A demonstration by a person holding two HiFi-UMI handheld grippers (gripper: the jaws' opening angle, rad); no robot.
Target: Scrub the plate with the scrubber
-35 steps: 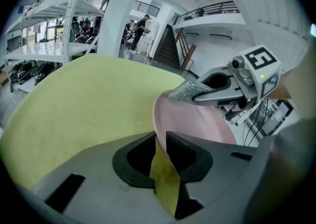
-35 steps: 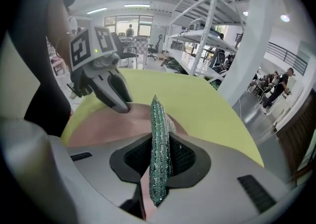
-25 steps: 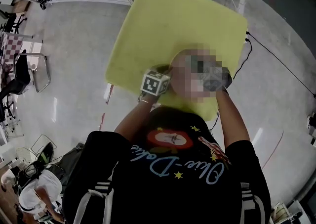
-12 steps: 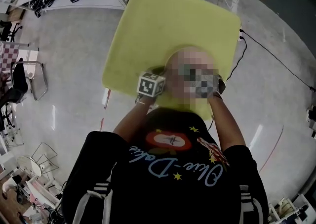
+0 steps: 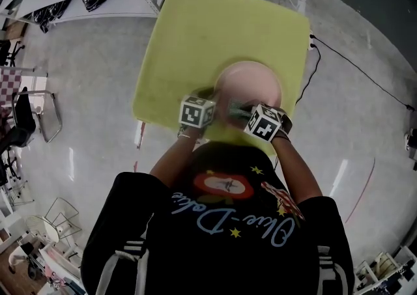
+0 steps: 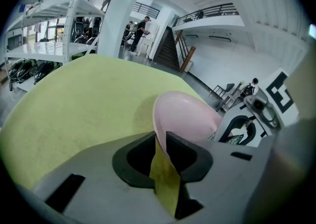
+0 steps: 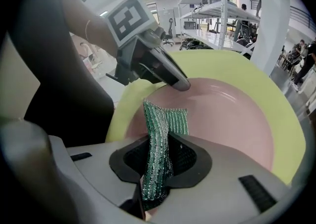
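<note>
Table [image 5: 195,33] first: its yellow-green top carries the pink plate [image 5: 251,82], which sits close to the near edge, toward the right corner. That is my main worry. A hard stroke pulled toward me could drag the plate over that edge.

My left gripper [image 6: 160,144] has its jaws drawn in to a narrow gap and pinched on the plate's near-left rim. That is a thin, smooth bite. I judge that sideways scrubbing force could make the plate pivot about it or slip out altogether.

My right gripper [image 7: 158,154] is clamped on the green scrubber [image 7: 165,119]. It stands upright between the jaws, with its free end over the plate's bowl, just beside the left gripper's tip. The two grippers are very near each other, so a wide stroke to the left could knock one against the other and break the hold on the rim.

The scrubber looks soft. If I press too hard it may fold over, or work loose from the jaws, and then bare jaw would scrape the plate
</note>
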